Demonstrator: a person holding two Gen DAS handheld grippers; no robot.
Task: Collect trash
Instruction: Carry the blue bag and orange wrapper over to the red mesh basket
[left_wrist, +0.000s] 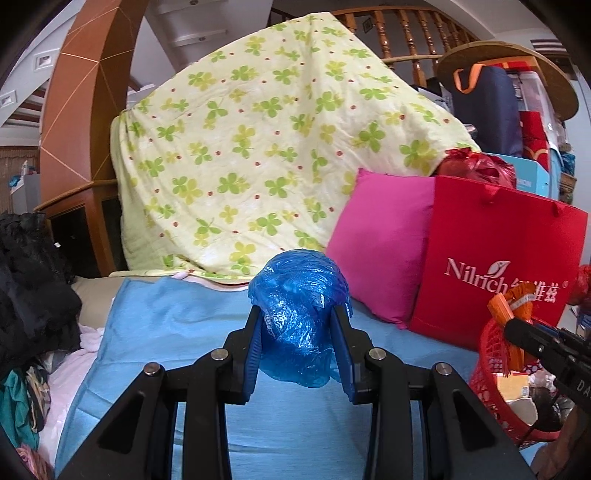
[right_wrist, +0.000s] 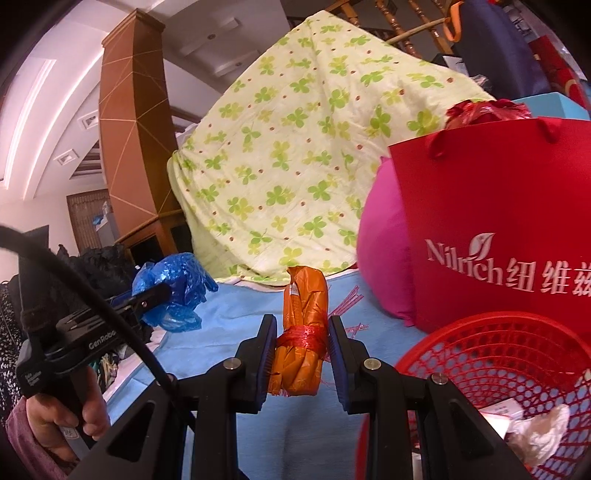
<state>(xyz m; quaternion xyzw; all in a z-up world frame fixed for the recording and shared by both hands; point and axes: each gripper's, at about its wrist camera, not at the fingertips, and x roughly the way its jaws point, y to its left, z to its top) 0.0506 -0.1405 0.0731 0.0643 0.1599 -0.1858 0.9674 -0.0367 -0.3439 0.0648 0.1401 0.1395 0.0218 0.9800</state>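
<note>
My left gripper (left_wrist: 300, 314) is shut on a crumpled blue plastic bag (left_wrist: 301, 295) and holds it above the light blue sheet (left_wrist: 166, 325). The same bag shows in the right wrist view (right_wrist: 177, 284), held in the left gripper (right_wrist: 162, 295). My right gripper (right_wrist: 302, 325) is shut on an orange plastic bundle tied with red string (right_wrist: 303, 332), just left of the red mesh basket (right_wrist: 480, 354). The basket holds paper and wrappers. In the left wrist view the basket (left_wrist: 491, 369) sits at the right, with the right gripper (left_wrist: 517, 328) and orange bundle (left_wrist: 506, 306) over its rim.
A red Nilrich paper bag (left_wrist: 495, 266) and a pink pillow (left_wrist: 384, 243) stand behind the basket. A clover-print quilt (left_wrist: 266, 147) is heaped at the back. Dark clothes (left_wrist: 33, 288) lie at the left. Pink strips (right_wrist: 351, 299) lie on the sheet.
</note>
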